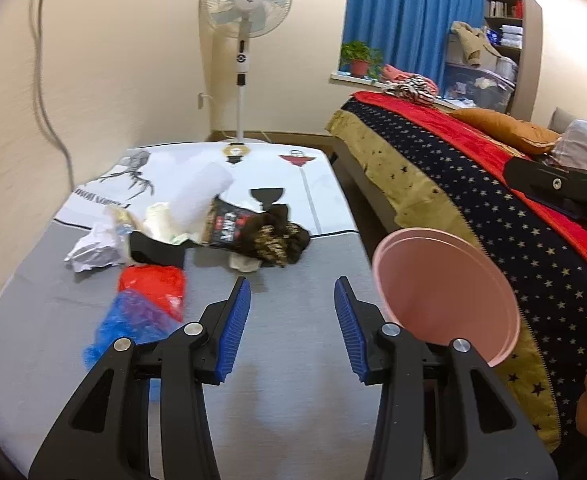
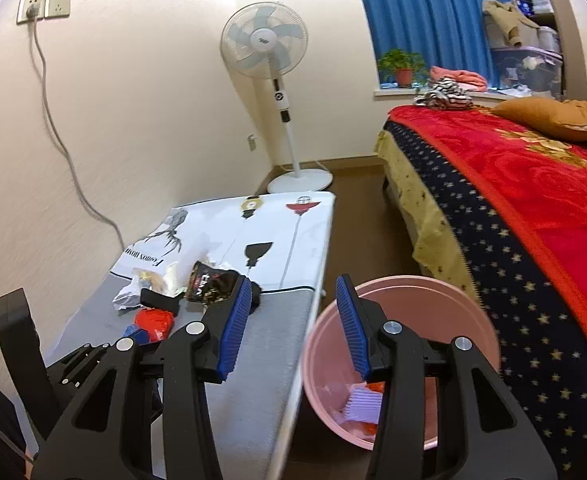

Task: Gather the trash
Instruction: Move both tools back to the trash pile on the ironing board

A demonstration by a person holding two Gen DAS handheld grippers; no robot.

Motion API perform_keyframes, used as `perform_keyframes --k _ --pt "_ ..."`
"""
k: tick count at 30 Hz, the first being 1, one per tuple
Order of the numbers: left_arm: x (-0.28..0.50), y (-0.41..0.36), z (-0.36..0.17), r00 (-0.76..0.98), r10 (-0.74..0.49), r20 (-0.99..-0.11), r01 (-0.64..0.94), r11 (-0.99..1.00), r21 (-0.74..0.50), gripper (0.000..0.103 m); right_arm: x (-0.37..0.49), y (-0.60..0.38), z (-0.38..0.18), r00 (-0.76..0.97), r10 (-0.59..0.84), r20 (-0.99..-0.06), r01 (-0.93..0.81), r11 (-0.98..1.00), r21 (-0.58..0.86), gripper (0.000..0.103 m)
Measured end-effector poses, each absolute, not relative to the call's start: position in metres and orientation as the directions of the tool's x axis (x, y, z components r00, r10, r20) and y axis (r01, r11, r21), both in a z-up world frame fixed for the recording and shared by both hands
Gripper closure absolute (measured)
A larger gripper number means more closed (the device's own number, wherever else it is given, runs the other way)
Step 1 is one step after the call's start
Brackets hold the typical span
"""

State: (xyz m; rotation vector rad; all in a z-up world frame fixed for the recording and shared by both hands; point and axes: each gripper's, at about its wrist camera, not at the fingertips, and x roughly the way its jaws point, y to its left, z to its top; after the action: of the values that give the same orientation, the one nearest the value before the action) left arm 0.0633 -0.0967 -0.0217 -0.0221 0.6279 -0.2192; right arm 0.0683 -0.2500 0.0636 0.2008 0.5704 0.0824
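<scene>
A heap of trash lies on the grey-and-white table (image 1: 289, 364): crumpled white paper (image 1: 93, 250), a red plastic bag (image 1: 153, 284), a blue plastic bag (image 1: 129, 320), a black snack wrapper (image 1: 229, 222) and a white roll (image 1: 201, 196). My left gripper (image 1: 292, 284) hovers open over bare table in front of the heap, with nothing between its fingers. A pink bin (image 2: 413, 292) stands off the table's right edge and holds paper scraps (image 2: 357, 400). My right gripper (image 2: 294, 280) is open and empty above the table edge and the bin's rim.
A bed with a red and star-patterned blanket (image 2: 533, 220) runs close along the right of the bin. A standing fan (image 2: 277, 60) is beyond the table's far end. A grey cable (image 2: 61, 140) hangs down the left wall. Brown floor lies between table and bed.
</scene>
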Motion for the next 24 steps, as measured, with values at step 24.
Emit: perform_keyframes --k 24 --pt "0.089 -0.003 -0.060 0.760 0.035 -0.649 -0.134 0.985 -0.104 0.058 0.160 -0.147 -0.007 0.721 0.273 -0.637 -0.174 0.961 0.215 0.057"
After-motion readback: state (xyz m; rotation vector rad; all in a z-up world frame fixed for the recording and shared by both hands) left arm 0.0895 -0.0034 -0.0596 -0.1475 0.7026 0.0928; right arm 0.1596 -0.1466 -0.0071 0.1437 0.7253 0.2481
